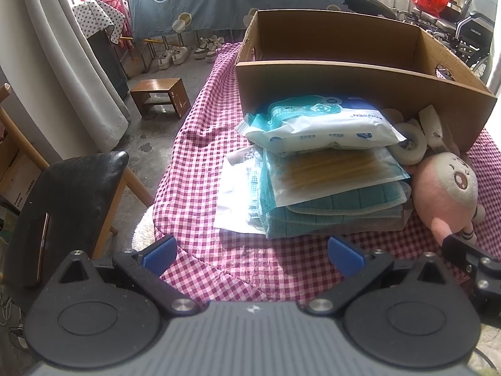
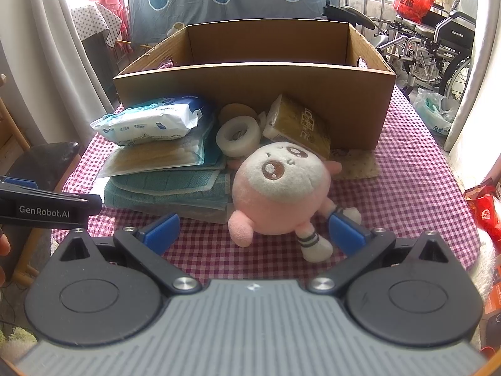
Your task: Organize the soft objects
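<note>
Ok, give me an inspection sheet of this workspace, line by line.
Surface: table under a red and white checked cloth, creased at the near edge.
Job's things: pink plush toy lying in front of the open cardboard box; folded teal towels under a swab packet and a wipes pack.
Clutter: tape roll and a tan tissue pack against the box.
Grippers: left gripper open, empty; right gripper open, just short of the toy.
Cables: some on the floor at far left, blurred.
Surroundings: black chair, small wooden stool, wheelchair, curtains, hanging laundry.
</note>
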Demonstrator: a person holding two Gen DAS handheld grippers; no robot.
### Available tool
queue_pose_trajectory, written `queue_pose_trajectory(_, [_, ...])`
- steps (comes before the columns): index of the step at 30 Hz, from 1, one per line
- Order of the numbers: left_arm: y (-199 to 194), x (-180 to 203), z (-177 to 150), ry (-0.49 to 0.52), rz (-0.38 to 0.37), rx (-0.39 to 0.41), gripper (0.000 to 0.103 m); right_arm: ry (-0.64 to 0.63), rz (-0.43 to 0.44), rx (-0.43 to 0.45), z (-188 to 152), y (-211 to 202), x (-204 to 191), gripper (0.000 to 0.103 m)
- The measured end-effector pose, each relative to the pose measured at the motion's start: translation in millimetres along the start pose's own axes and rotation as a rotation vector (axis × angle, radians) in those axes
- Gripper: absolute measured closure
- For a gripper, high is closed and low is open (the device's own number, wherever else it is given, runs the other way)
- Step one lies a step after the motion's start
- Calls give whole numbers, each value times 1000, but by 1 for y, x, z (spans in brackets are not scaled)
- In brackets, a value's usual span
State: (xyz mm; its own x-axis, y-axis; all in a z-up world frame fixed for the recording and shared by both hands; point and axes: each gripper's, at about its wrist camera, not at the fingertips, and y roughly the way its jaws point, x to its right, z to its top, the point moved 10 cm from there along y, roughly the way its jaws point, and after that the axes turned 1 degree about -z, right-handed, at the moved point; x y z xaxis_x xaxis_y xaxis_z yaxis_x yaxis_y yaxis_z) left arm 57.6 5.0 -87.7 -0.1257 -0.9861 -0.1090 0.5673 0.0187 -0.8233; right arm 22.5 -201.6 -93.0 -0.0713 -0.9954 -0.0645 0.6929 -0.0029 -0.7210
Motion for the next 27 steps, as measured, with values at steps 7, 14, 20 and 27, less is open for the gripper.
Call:
queue_pose_trajectory(7, [2,1,1,3,2,-6,0,3,-6,5,1,1,3,1])
queue_pose_trajectory(14, [6,-1,6,4,-5,-8,0,7,-19,25,6,3,6,1])
queue_pose_trajectory(20, [2,-12,25,-9,-31,42,0,-7,-7,68,23,5,15,1])
queue_pose_trajectory(27, [-7,-27,54,-6,-77,160,0,9,84,197,77,2,27,1])
